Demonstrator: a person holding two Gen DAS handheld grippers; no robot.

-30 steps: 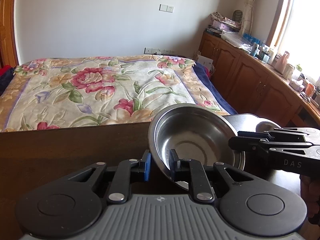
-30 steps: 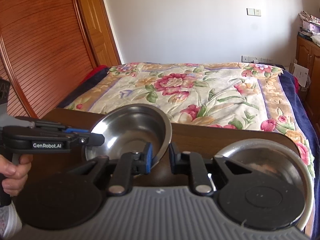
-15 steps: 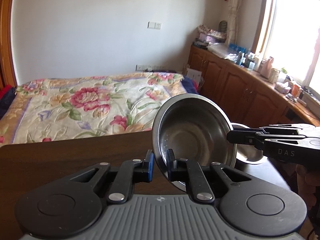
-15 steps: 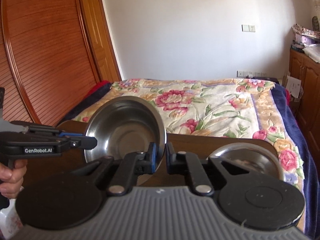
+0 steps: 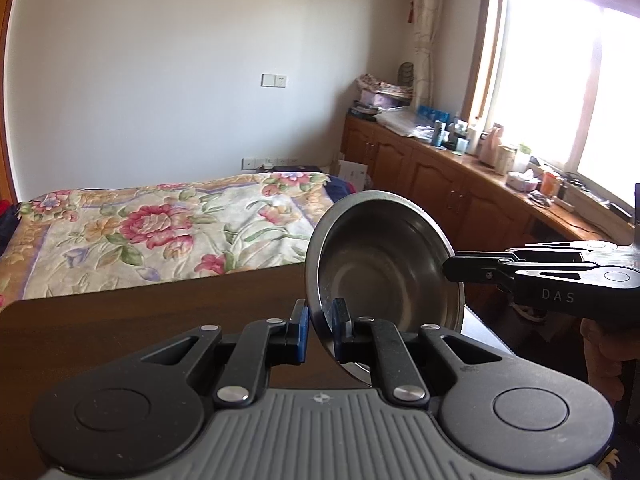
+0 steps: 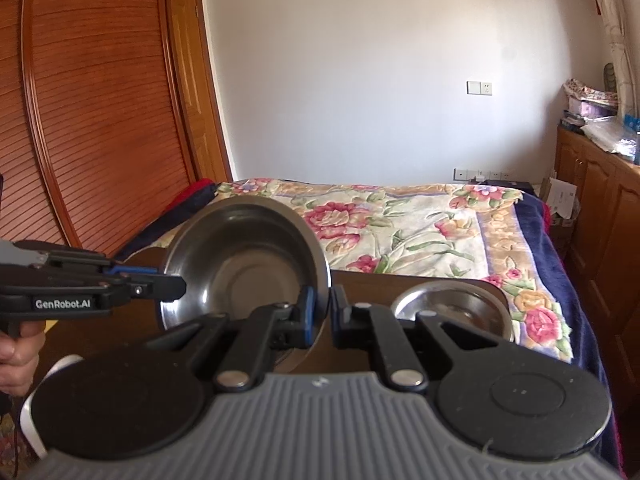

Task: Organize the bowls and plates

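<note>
1. Round stainless-steel bowl [image 5: 384, 272], lifted and tilted above the dark wooden worktop [image 5: 140, 320]; left tool [image 5: 320, 330] and right tool [image 6: 322, 312] each closed on its rim, at opposite sides.
2. Second steel bowl [image 6: 454, 306], resting on the worktop at right.
3. Step in hand: carrying; next, probably nesting, which requires levelling first.

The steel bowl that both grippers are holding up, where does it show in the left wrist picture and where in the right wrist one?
Left wrist view: the steel bowl sits right of centre, tilted up, its rim pinched by the left gripper.
Right wrist view: it sits left of centre, its rim pinched by the right gripper.
Shared landmark: the floral bedspread behind it.
</note>
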